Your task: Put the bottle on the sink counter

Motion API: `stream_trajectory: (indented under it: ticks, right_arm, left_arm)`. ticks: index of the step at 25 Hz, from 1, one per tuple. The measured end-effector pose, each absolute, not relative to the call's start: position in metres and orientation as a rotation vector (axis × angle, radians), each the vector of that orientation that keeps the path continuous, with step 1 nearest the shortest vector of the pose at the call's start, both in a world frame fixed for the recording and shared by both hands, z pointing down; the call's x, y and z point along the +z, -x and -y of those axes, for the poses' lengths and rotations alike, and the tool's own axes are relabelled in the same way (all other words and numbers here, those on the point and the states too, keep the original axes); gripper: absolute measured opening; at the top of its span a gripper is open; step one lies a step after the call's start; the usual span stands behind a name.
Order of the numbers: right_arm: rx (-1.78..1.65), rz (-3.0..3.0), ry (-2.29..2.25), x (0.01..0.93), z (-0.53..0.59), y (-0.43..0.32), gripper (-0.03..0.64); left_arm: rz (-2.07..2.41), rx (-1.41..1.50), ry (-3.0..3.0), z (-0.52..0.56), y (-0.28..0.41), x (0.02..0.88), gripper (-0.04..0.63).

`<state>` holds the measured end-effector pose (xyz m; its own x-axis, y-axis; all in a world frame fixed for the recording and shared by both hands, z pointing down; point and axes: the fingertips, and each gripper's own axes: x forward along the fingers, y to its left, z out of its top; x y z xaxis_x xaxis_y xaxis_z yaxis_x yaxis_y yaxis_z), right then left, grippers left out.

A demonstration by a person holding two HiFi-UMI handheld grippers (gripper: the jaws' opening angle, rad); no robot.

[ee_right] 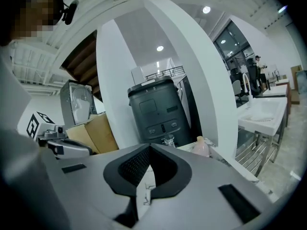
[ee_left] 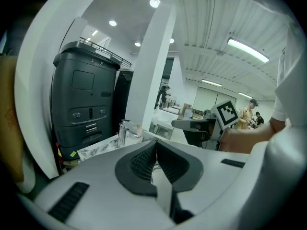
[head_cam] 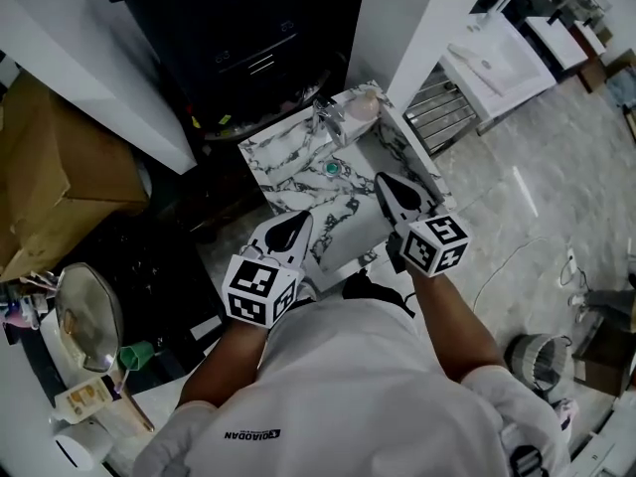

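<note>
A pale pink bottle [head_cam: 363, 105] stands upright on the back right corner of the marble sink counter [head_cam: 283, 172], next to the chrome faucet [head_cam: 328, 119]. In the right gripper view the bottle [ee_right: 202, 147] shows just right of the jaws, far beyond them. My right gripper [head_cam: 381, 179] hovers over the counter's right side, shut with nothing in it. The left gripper [head_cam: 304, 217] hangs over the front of the counter, also shut and empty. Both are well short of the bottle.
A large black machine [head_cam: 248, 38] stands behind the counter, with a white pillar [head_cam: 417, 18] to its right. A cardboard box [head_cam: 50, 167] is at the left, a white basin [head_cam: 497, 63] and metal rack [head_cam: 442, 112] at the right. A mirror [head_cam: 87, 316] and small items lie lower left.
</note>
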<state>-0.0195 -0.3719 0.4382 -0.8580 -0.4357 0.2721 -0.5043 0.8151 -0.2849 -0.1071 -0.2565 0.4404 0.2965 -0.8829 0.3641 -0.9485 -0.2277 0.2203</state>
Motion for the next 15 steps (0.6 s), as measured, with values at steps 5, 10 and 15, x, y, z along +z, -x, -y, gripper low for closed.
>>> stream_trajectory:
  ticks: [5, 10, 15]
  right_arm:
    - [0.509, 2.813, -0.708, 0.428, 0.323, 0.023, 0.04]
    - [0.5, 2.831, -0.717, 0.421, 0.282, 0.025, 0.04]
    - [0.502, 2.832, -0.747, 0.415, 0.265, 0.018, 0.04]
  left_arm:
    - [1.619, 0.215, -2.24, 0.24, 0.103, 0.425, 0.015]
    - [1.588, 0.212, -2.294, 0.22, 0.097, 0.417, 0.015]
    - [1.566, 0.211, -2.323, 0.206, 0.095, 0.412, 0.015]
